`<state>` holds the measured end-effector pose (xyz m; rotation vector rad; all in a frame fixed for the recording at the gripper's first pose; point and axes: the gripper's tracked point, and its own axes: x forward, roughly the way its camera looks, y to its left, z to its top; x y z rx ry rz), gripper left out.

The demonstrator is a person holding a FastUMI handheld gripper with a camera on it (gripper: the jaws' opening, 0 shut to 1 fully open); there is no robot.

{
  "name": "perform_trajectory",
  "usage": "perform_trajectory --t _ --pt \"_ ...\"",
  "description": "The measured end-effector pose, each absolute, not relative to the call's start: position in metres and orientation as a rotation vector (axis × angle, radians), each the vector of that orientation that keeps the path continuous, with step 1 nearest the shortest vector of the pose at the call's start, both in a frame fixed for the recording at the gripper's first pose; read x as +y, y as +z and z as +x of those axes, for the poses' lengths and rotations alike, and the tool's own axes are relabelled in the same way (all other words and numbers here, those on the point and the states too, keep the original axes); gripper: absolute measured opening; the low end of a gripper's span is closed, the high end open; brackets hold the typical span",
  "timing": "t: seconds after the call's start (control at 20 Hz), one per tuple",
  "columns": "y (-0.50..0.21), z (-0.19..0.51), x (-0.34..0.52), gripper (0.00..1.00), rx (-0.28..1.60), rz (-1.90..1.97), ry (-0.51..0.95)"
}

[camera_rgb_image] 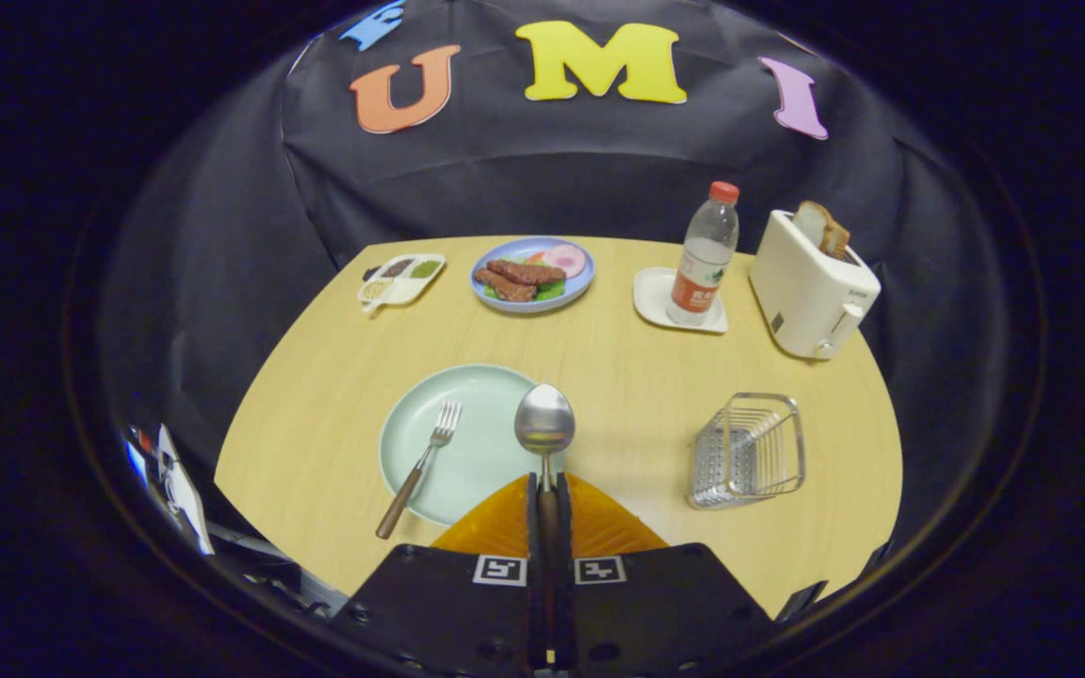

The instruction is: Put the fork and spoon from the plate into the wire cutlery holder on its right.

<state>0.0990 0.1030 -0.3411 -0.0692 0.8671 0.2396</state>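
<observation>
Your tongs [543,485] are clamped on the steel spoon [544,421], its bowl over the pale green plate's [467,395] edge; next carry it right to the wire cutlery holder [750,450], leaving the brown-handled fork [420,465]

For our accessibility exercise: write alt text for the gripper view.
The gripper is shut on a spoon, held over a green plate where a fork lies. A wire cutlery holder stands to the right on the wooden table.
</observation>
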Motion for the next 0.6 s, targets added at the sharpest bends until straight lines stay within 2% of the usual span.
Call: perform_trajectory --t 0.3,0.6 --pt "-0.317 0.105 0.014 0.04 0.838 -0.06 0.168" --pt "-0.334 0.106 -0.037 0.04 0.904 -0.056 0.101"
